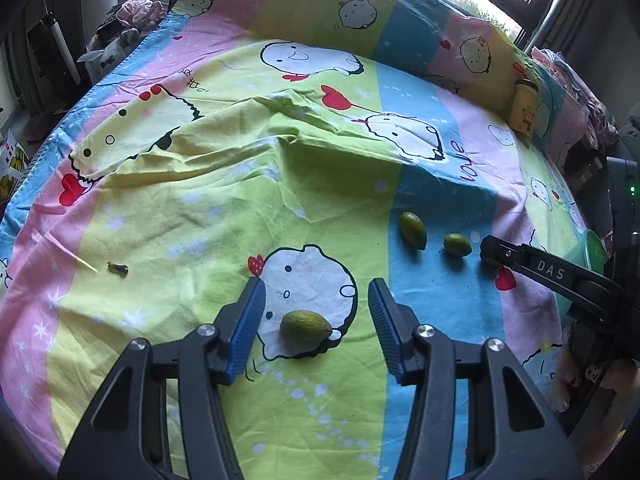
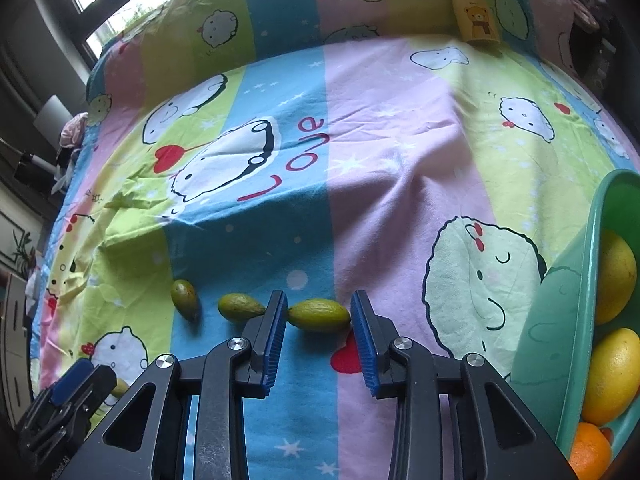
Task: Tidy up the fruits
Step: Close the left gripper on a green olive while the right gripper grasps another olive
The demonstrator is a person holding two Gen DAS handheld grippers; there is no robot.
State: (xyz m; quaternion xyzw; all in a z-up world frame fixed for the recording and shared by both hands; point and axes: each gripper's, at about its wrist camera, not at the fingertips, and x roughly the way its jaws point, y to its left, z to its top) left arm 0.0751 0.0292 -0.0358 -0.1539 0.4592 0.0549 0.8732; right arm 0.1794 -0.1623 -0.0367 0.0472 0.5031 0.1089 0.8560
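Green-yellow oval fruit (image 2: 319, 315) | smooth skin | pointed ends | lying sideways

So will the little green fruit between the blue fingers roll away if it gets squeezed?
Maybe. The little green fruit is egg-shaped and smooth, so it could slip or roll. The soft wrinkly bedsheet should slow it. It looks small, probably light.

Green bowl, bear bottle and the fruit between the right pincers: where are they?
Green bowl (image 2: 576, 280), right wrist view, on its outer wall.
Bear bottle (image 2: 474, 10), right wrist view, on its yellow body.
Green fruit (image 2: 319, 314), right wrist view, on its middle.
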